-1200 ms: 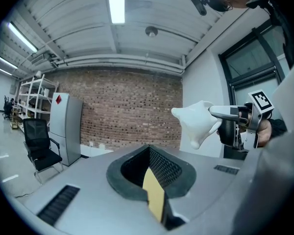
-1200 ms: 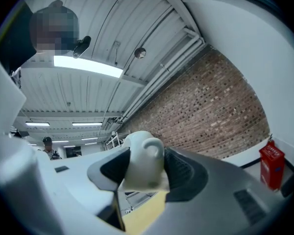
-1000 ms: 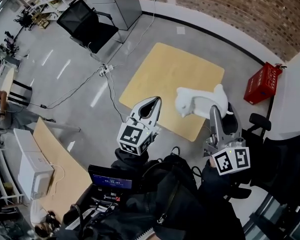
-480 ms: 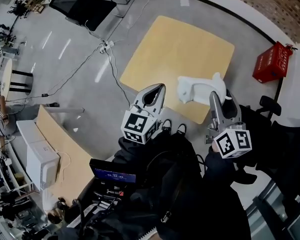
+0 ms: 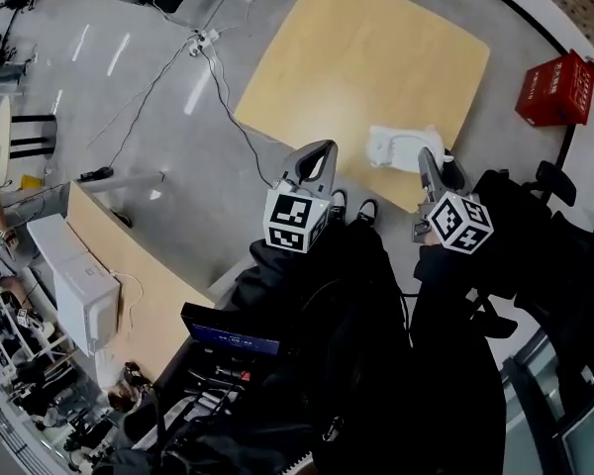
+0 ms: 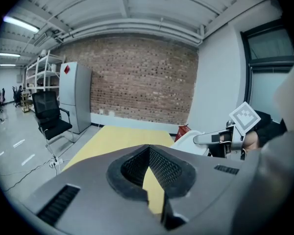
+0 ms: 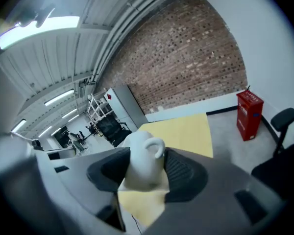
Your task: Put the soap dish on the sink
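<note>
My right gripper (image 5: pixel 425 156) is shut on a white soap dish (image 5: pixel 398 146), holding it over the near right edge of a yellow wooden tabletop (image 5: pixel 356 57). In the right gripper view the soap dish (image 7: pixel 143 165) fills the gap between the dark ribbed pads (image 7: pixel 183 173). My left gripper (image 5: pixel 324 148) hangs beside it to the left, jaws together with nothing between them. The left gripper view shows the left gripper's (image 6: pixel 149 150) tips meeting, and the soap dish (image 6: pixel 190 143) off to the right. No sink is in view.
A red crate (image 5: pixel 559 89) stands on the floor at the right, near a black office chair (image 5: pixel 552 181). Cables (image 5: pixel 218 67) run across the grey floor left of the tabletop. A wooden desk (image 5: pixel 129 295) with a white box sits at the lower left.
Both grippers have sunk and now sit lower over the near edge of the yellow tabletop. The white soap dish came down with the right gripper. The head view has tipped further down.
</note>
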`<action>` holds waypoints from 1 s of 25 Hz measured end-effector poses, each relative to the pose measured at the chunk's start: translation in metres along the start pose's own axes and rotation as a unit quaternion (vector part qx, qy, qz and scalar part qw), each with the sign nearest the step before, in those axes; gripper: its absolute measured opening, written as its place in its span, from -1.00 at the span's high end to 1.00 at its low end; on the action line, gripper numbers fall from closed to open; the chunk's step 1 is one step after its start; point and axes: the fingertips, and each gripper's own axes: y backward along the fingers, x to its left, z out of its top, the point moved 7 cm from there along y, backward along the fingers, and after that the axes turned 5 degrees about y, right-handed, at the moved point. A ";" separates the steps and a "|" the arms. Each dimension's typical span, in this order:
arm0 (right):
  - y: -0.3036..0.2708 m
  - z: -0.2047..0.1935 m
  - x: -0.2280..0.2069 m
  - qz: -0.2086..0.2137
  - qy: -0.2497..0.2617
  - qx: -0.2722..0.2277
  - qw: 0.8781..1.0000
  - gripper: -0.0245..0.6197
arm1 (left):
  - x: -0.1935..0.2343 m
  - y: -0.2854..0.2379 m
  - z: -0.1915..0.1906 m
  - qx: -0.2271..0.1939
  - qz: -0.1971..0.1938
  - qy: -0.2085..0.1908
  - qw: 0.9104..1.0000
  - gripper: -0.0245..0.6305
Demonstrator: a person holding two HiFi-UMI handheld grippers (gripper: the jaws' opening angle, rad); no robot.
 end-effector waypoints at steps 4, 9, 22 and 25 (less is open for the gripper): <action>-0.034 -0.042 -0.019 -0.022 -0.017 0.060 0.998 0.22 | 0.008 -0.005 -0.027 0.029 -0.004 0.012 1.000 0.92; -0.066 -0.082 -0.039 -0.051 -0.037 0.119 0.991 0.23 | 0.010 -0.001 -0.045 0.051 -0.009 0.025 0.998 0.92; -0.083 -0.110 -0.059 -0.083 -0.067 0.116 0.988 0.22 | 0.023 0.016 -0.058 0.059 -0.005 0.032 0.998 0.92; -0.082 -0.108 -0.054 -0.075 -0.057 0.110 0.989 0.21 | 0.026 0.020 -0.056 0.060 -0.008 0.037 0.997 0.92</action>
